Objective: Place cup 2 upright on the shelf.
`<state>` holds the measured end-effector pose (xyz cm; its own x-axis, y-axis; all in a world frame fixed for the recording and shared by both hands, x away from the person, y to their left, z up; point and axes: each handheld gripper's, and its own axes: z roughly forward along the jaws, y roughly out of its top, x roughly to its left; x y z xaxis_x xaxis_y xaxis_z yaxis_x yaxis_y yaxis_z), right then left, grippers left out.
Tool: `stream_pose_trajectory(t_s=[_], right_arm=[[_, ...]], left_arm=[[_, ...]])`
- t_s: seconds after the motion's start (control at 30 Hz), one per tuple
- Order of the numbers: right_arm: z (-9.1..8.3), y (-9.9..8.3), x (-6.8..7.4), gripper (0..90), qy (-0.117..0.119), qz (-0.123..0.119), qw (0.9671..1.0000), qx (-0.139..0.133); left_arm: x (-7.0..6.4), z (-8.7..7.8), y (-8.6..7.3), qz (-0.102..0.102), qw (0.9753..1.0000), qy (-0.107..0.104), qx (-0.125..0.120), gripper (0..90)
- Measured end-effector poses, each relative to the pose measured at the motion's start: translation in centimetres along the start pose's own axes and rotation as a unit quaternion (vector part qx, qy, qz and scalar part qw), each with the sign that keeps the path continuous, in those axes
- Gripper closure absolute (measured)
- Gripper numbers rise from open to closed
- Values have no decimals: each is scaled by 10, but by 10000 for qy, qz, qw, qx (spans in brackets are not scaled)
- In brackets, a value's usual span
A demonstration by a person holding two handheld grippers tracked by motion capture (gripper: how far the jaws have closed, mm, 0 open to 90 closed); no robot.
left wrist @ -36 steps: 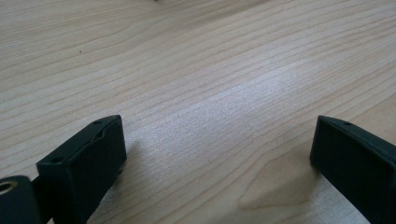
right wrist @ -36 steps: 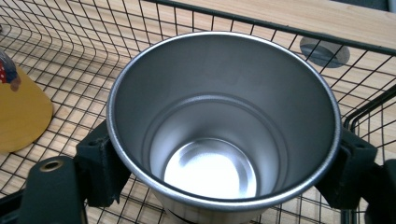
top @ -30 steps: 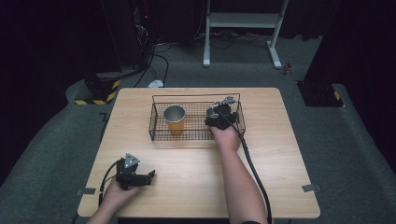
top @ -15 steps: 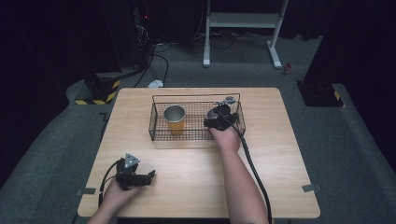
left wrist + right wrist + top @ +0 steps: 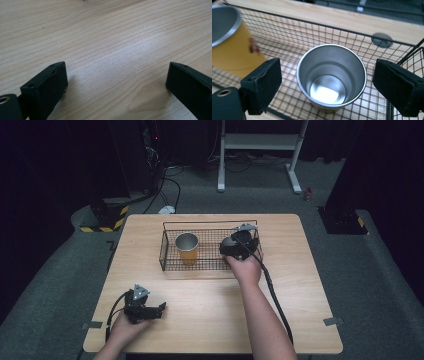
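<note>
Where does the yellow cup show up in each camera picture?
High view: the yellow cup stands upright in the left half of the wire basket.
Left gripper view: not in it.
Right gripper view: the cup sits at upper left, cut by the edge.
Shared landmark: the wire basket.

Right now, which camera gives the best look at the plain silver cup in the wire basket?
The right gripper view: the silver cup stands upright in the wire basket, its inside visible, between the right gripper's open jaws. In the high view that gripper covers it. The left gripper view looks at bare table.
</note>
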<state>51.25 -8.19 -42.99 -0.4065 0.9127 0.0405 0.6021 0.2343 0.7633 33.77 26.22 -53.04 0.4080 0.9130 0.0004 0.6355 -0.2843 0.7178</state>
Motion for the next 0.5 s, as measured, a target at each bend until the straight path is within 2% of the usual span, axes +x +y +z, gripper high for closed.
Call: stream_pose_trajectory(t_s=[0.13, 0.5], right_arm=[[-12, -8, -2, 98, 144, -39, 9997, -171], [-38, -29, -9, 112, 186, -73, 9988, -437]], left_arm=[[0, 0, 0, 7, 10000, -3, 6, 42], [0, 0, 0, 0, 10000, 1, 0, 43]])
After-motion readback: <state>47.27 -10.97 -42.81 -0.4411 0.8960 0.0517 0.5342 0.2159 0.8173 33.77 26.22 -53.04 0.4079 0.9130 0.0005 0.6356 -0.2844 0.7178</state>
